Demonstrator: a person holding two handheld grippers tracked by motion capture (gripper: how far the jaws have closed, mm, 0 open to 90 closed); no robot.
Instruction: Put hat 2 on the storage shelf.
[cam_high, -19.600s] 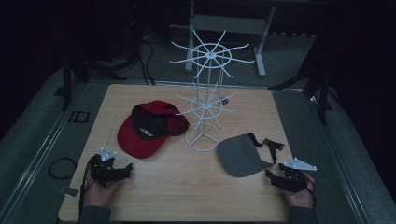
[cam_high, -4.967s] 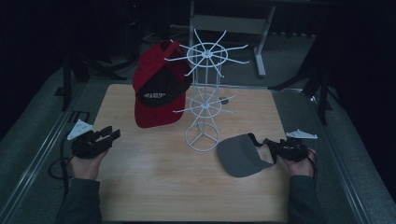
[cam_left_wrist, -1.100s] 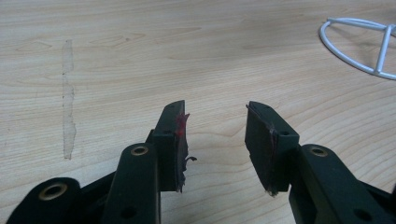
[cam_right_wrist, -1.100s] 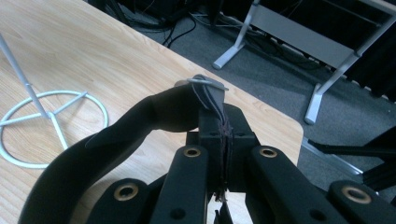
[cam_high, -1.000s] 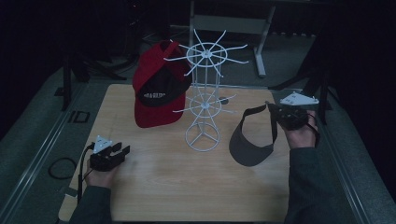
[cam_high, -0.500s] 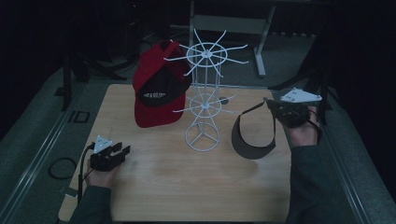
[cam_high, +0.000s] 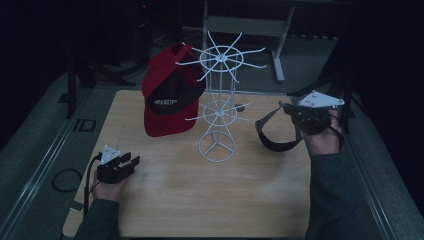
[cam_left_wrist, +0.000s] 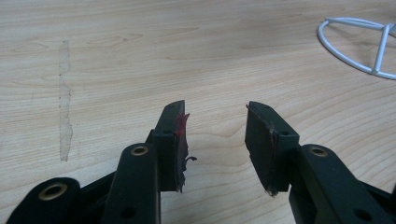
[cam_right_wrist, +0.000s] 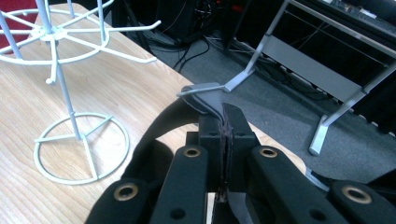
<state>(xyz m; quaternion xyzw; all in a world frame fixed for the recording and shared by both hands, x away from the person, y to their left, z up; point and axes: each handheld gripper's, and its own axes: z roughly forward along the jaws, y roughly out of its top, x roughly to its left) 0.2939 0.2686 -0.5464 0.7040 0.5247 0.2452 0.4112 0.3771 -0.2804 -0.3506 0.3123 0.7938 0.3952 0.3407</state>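
High view: my right gripper (cam_high: 292, 111) lifted above right table edge, jaws pinching strap of dark grey visor (cam_high: 274, 135), hanging beside white wire rack (cam_high: 217, 100). My left gripper (cam_high: 127, 162) on light wooden table (cam_high: 210, 195), jaws spread, nothing between.

Honestly not much to read from where I'm standing. The red cap (cam_high: 170, 95) hanging in the upper left of the high view has a line of white lettering across its black front panel, but it's too small and blurry to make out.
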